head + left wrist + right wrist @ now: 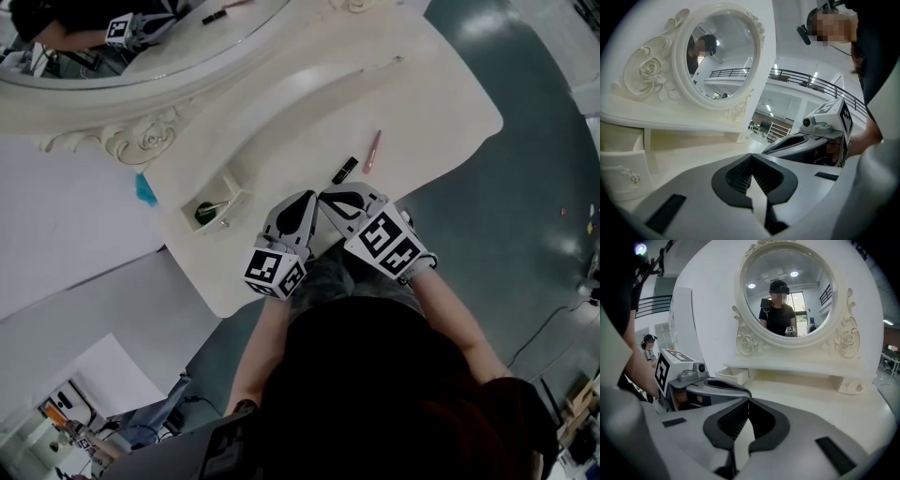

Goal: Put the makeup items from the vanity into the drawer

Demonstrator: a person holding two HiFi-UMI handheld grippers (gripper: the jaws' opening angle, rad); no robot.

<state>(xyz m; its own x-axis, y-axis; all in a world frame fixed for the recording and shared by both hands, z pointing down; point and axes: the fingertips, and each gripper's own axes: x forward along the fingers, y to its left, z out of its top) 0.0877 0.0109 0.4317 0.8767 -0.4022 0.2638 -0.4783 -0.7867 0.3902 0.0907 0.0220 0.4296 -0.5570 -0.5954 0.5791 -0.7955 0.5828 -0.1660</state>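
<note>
surface: white vanity top (300,103) | on it: black tube (345,170), pink tube (372,151), side by side

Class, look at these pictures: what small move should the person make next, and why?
Probably open the right gripper and ease it forward to the black makeup tube. It and the left gripper are shut and empty; the tube lies just ahead on the vanity top, beside a pink tube, and the drawer stands open.
</note>
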